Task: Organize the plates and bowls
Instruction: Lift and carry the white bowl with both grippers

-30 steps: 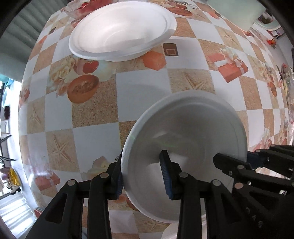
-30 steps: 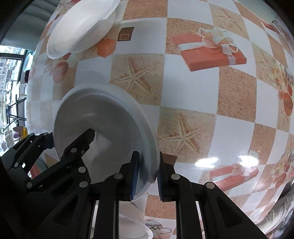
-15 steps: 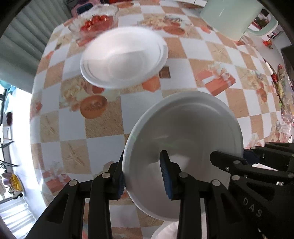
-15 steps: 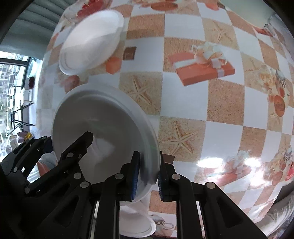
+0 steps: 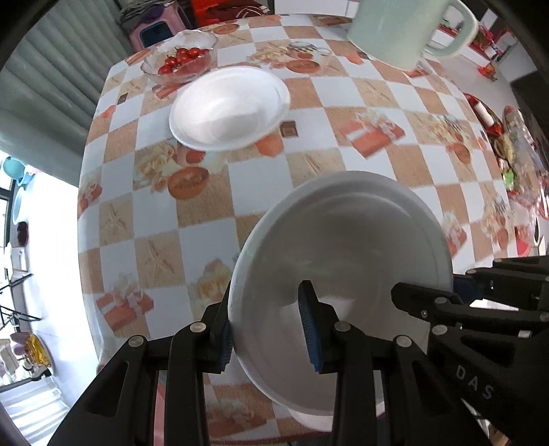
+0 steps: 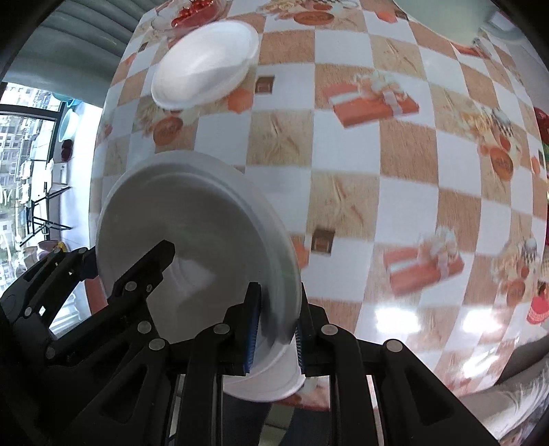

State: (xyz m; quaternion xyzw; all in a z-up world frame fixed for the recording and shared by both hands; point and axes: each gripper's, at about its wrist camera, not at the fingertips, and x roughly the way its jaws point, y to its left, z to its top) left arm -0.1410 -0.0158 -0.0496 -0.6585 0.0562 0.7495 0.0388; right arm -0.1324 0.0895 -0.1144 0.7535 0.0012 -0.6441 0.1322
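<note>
A white plate (image 5: 343,247) hangs tilted above the checked tablecloth, held by both grippers. My left gripper (image 5: 267,326) is shut on its left rim, and my right gripper (image 6: 274,329) is shut on its right rim; the plate also shows in the right wrist view (image 6: 192,219). A stack of white bowls (image 5: 228,106) rests on the table far ahead, also in the right wrist view (image 6: 206,61). Another white dish (image 6: 267,380) lies on the table just below the held plate, mostly hidden.
A glass bowl of cherry tomatoes (image 5: 180,60) stands behind the bowl stack. A large pale green mug (image 5: 401,27) stands at the far right. The table's left edge (image 5: 80,212) drops off to the floor. Small items crowd the right edge (image 5: 511,161).
Both grippers have lifted the plate and drawn it back toward me; the table and the bowl stack look farther away. The tomato bowl and the mug have come into view.
</note>
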